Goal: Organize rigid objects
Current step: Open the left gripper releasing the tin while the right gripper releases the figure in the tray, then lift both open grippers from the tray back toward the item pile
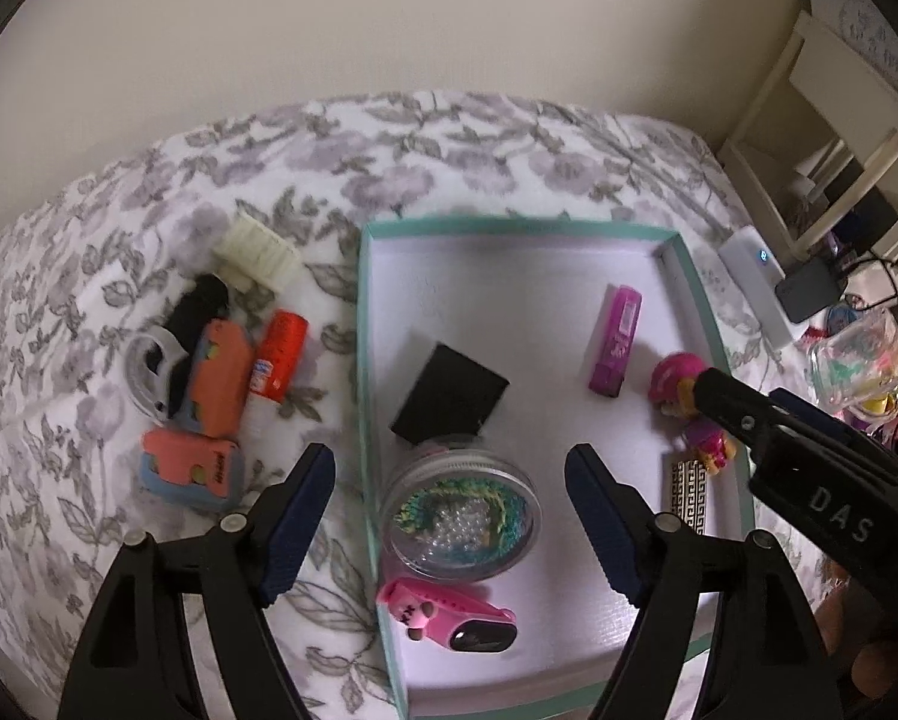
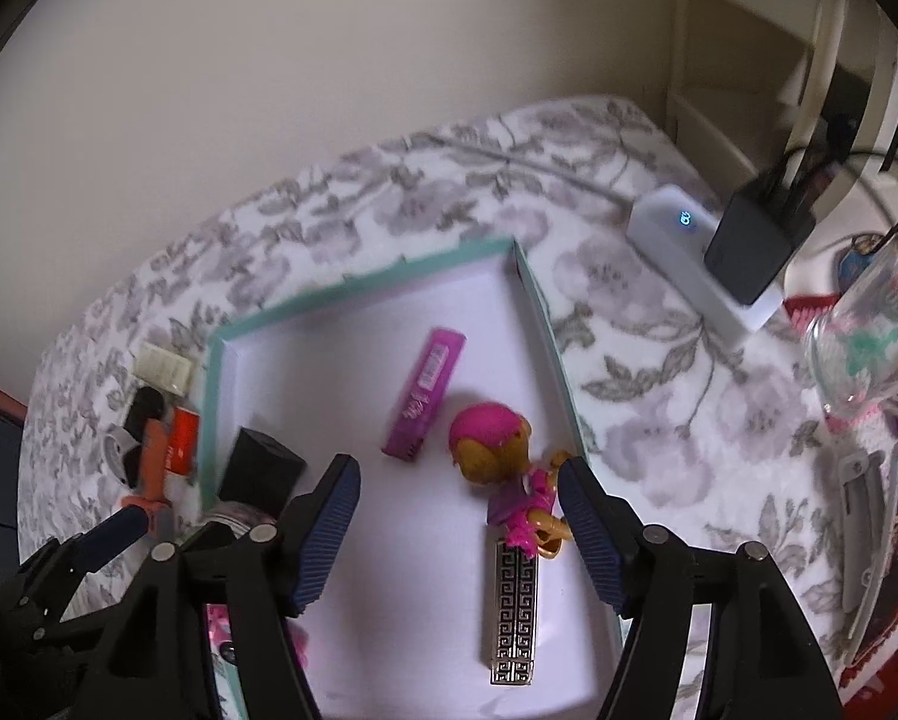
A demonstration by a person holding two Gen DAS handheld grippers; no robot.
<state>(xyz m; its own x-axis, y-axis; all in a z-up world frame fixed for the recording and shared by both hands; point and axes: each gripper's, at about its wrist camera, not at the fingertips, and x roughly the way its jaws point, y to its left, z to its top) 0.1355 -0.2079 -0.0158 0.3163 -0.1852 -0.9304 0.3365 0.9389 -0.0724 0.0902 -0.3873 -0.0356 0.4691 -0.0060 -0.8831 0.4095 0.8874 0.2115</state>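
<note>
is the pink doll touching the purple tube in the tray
Apart. The right wrist view shows bare white tray floor between the doll and the tube; the left wrist view shows the same gap.

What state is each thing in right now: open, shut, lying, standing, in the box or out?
Left hand-held gripper: open, empty.
Right hand-held gripper: open, empty.
Teal-rimmed white cardboard box: open, no lid on.
Purple plastic stick: lying flat, in box.
Pink-haired toy figure: lying down, in box.
Round clear bead jar: lid on, in box.
Orange-red tube: lying outside box.
</note>
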